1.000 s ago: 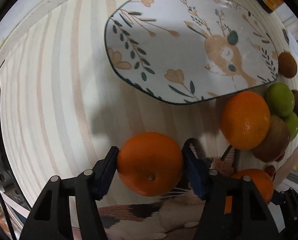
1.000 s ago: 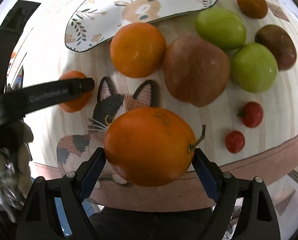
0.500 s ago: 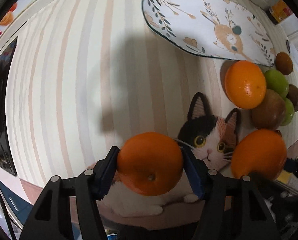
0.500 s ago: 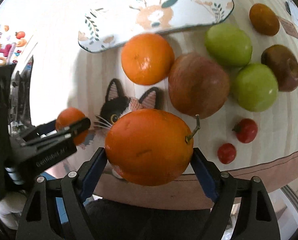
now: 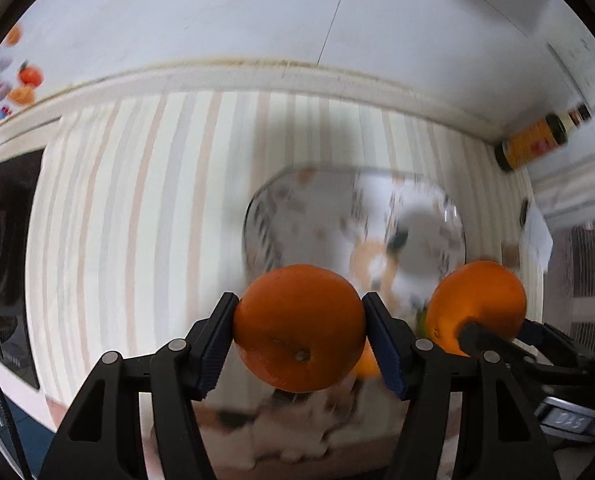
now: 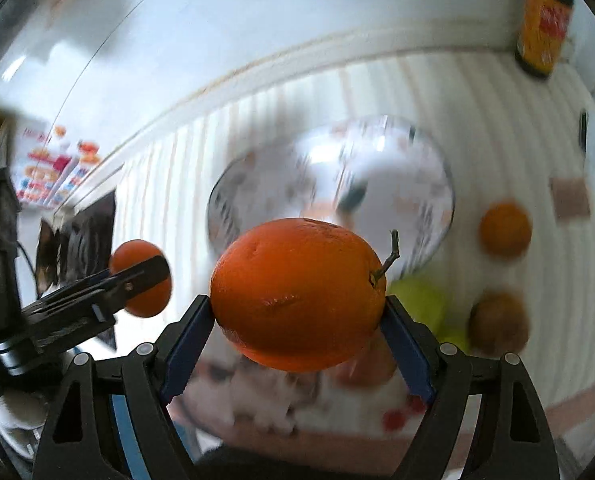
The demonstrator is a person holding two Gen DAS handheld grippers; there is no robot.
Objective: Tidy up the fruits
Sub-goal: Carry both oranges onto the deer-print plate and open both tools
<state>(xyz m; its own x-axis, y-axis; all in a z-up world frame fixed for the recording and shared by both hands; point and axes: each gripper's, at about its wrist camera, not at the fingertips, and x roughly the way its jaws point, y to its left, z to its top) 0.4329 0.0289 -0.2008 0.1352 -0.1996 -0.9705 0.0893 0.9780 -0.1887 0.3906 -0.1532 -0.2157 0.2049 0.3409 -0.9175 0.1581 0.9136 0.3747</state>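
My left gripper (image 5: pixel 299 304) is shut on a round orange (image 5: pixel 297 336) and holds it in the air above the striped tablecloth. My right gripper (image 6: pixel 297 306) is shut on a larger orange with a short stem (image 6: pixel 293 280), also off the table. Each view shows the other's fruit: the stemmed orange (image 5: pixel 477 296) to the right, the round orange (image 6: pixel 135 254) to the left. The leaf-patterned plate (image 5: pixel 293 216) (image 6: pixel 249 184) lies blurred beyond both oranges.
Right of the plate lie a small orange-brown fruit (image 6: pixel 505 228), green apples (image 6: pixel 421 296), a brown fruit (image 6: pixel 497 322) and cherry tomatoes (image 6: pixel 393 420). A yellow-labelled bottle (image 5: pixel 533 142) (image 6: pixel 543 20) stands by the back wall. A cat-print mat lies blurred below the grippers.
Both grippers have risen with their oranges and tilted up toward the wall. The table has dropped away, and the plate has moved to the middle of both views.
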